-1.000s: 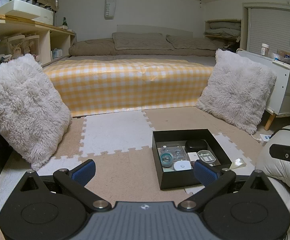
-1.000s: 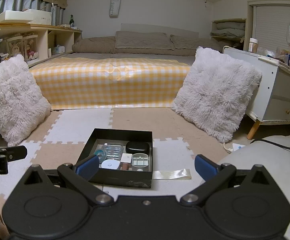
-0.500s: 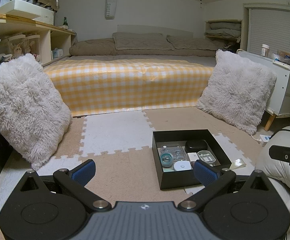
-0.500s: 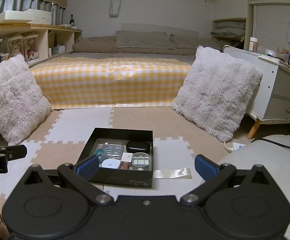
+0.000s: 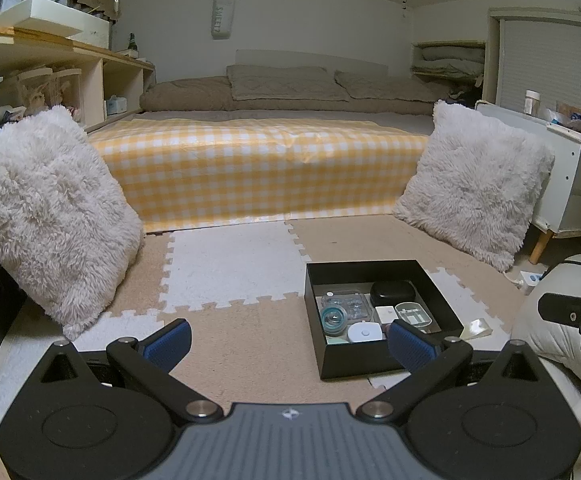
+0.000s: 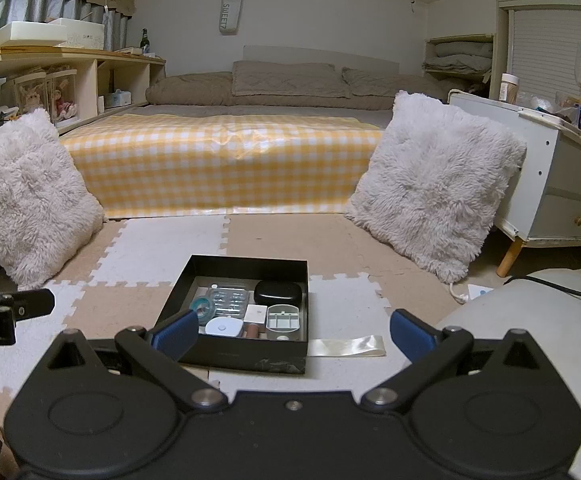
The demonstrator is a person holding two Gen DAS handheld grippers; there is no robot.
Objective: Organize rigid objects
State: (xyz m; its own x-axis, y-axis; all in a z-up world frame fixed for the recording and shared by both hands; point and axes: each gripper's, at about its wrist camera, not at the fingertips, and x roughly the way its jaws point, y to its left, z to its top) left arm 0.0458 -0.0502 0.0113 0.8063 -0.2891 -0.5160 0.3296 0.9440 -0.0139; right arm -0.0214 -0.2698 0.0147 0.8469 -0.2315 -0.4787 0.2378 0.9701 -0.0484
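A black open box (image 5: 354,368) sits on the foam floor mat; it also shows in the right wrist view (image 6: 246,358). Inside lie a black oval case (image 6: 278,294), a clear blister pack (image 6: 228,298), a teal tape roll (image 6: 203,306), a white round puck (image 6: 222,326), a small white square (image 6: 256,312) and a grey compartment case (image 6: 283,318). My left gripper (image 5: 290,338) is open and empty, low over the mat left of the box. My right gripper (image 6: 290,330) is open and empty just before the box's near wall.
Two fluffy white cushions (image 6: 434,184) (image 6: 26,196) lean at either side of a bed with a yellow checked cover (image 6: 218,164). A shiny strip (image 6: 346,346) lies on the mat right of the box. A white cabinet (image 6: 562,184) with bottles stands at the right.
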